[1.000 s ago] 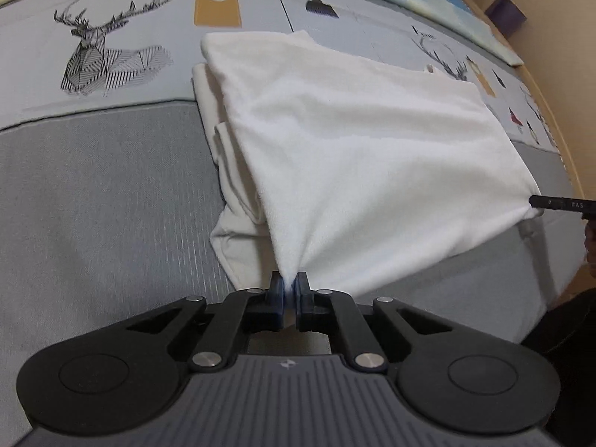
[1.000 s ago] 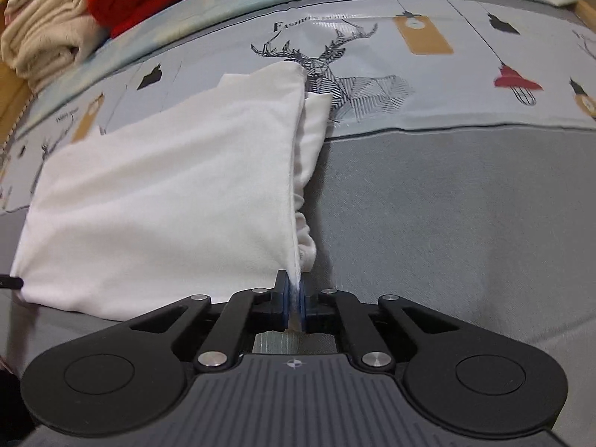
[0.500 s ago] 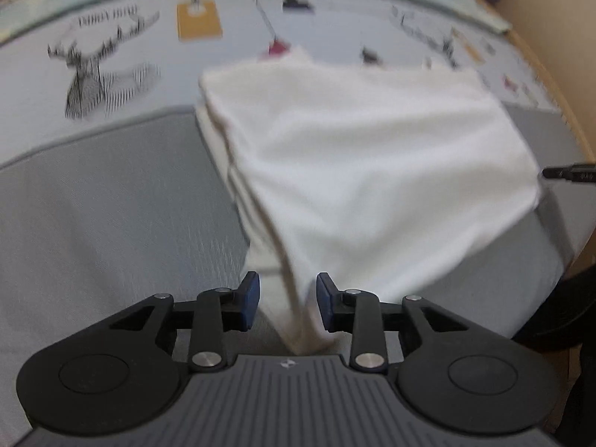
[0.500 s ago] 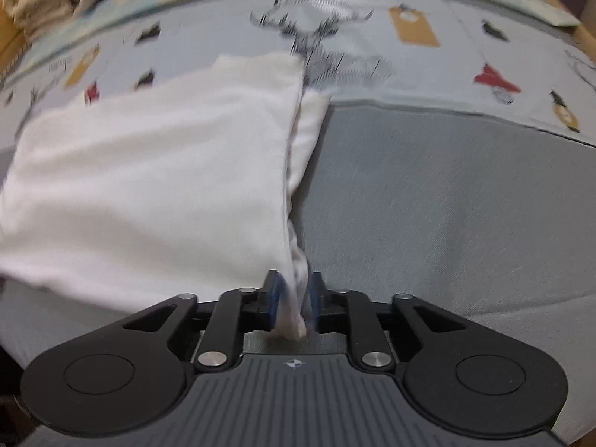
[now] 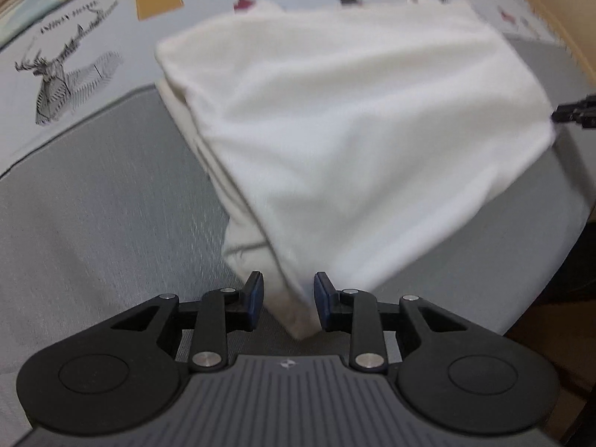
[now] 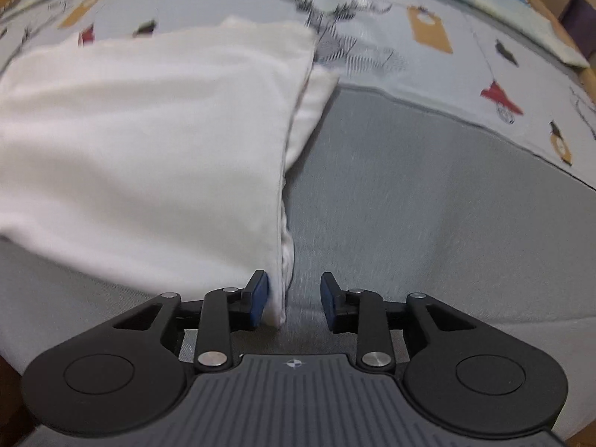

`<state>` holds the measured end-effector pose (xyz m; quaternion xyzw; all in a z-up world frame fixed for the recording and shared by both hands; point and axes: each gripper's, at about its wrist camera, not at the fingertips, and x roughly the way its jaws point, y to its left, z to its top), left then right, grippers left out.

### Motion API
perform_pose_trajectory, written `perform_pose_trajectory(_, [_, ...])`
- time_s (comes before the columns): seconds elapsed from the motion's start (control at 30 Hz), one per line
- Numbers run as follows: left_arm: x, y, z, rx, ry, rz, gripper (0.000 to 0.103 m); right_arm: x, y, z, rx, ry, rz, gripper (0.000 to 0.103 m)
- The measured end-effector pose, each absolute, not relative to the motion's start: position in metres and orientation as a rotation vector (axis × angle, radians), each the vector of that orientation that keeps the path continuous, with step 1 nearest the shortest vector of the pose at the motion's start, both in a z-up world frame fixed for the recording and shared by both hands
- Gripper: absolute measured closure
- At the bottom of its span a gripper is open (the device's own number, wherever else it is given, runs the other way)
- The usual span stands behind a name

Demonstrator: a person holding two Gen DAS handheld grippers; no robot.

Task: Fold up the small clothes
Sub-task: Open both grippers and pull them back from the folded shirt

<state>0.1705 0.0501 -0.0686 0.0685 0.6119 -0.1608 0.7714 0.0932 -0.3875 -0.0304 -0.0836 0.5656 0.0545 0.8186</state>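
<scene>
A: How far along is the folding, as you judge it?

B: The white garment [image 5: 346,141] already lies doubled over, an upper layer covering lower layers that peek out along one side edge. I'd say one fold has just been laid down. What's left is likely another fold and some smoothing; the near edge looks loose and a little rumpled.

A: And the grippers?

B: The left gripper [image 5: 287,303] has its jaws apart, closing slightly, with the garment's near corner sitting between the blue pads [image 5: 255,300] but not pinched. The right gripper [image 6: 294,300] is opening; the opposite corner of the garment [image 6: 149,141] rests against its left pad [image 6: 259,298], with bare bedding in the remaining gap. Neither holds anything.

A: So where's the garment relative to them?

B: It spreads ahead of both. From the left gripper it runs forward and to the right; from the right gripper, forward and to the left. The tip of the right gripper [image 5: 575,111] shows at the garment's far right corner in the left view.

A: The surface?

B: A bed, with a grey ribbed cover [image 6: 428,205] beneath the grippers and, further ahead, a pale printed sheet [image 5: 74,63] with deer heads, orange tags and small lamps. A wooden edge [image 5: 566,18] shows at the upper right. Both views are blurred.
</scene>
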Motion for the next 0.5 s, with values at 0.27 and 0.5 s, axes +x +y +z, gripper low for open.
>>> perform_pose_trajectory(0.27, [0.168, 0.047, -0.052, 0.167, 1.303, -0.311, 0.069, 0.092, -0.393, 0.004, -0.136, 1.052, 0.046, 0.061])
perform_pose_trajectory(0.5, [0.169, 0.048, -0.035, 0.154, 1.264, -0.259, 0.064, 0.09, -0.39, 0.028, -0.109, 0.951, -0.002, 0.057])
